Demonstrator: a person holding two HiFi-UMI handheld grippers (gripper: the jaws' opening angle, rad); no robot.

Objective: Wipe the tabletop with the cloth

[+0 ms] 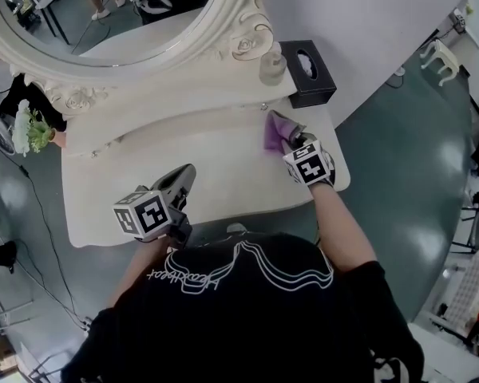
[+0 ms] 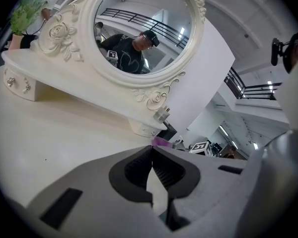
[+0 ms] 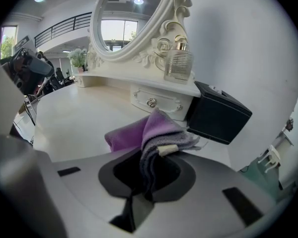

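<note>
1. Shirt, black, at 6 o'clock. White script across the chest, upside down in the head view; not legible. It hides the middle of the table's near edge.
2. Left claw, at 7 o'clock, above the table. Jaws closed tip to tip, with nothing between them. Its cube carries black-and-white square markers, no words.
3. Right claw, at 1 o'clock. Jaws clamped on the cloth.
4. Cloth: purple, with grey layers at the pinch. It is bunched and lies on the right end of the table, just in front of the drawer shelf. The part between the jaws is hidden. A small pale tag sits at the fold; no print can be made out.
5. Table: cream, bare apart from the cloth.
6. Drawer front with a round knob, just beyond the cloth.
7. Box, black, with an oval top opening, at 1 o'clock at the shelf's right end. No label shows.
8. Bottle, clear glass, on the shelf just left of the box. No label is readable.
9. Mirror, oval, carved cream frame with roses, at 11 o'clock. Its top is cut off in the head view.
10. Flowers, white and green, at 10 o'clock by the shelf's left end. Their container is out of sight.
</note>
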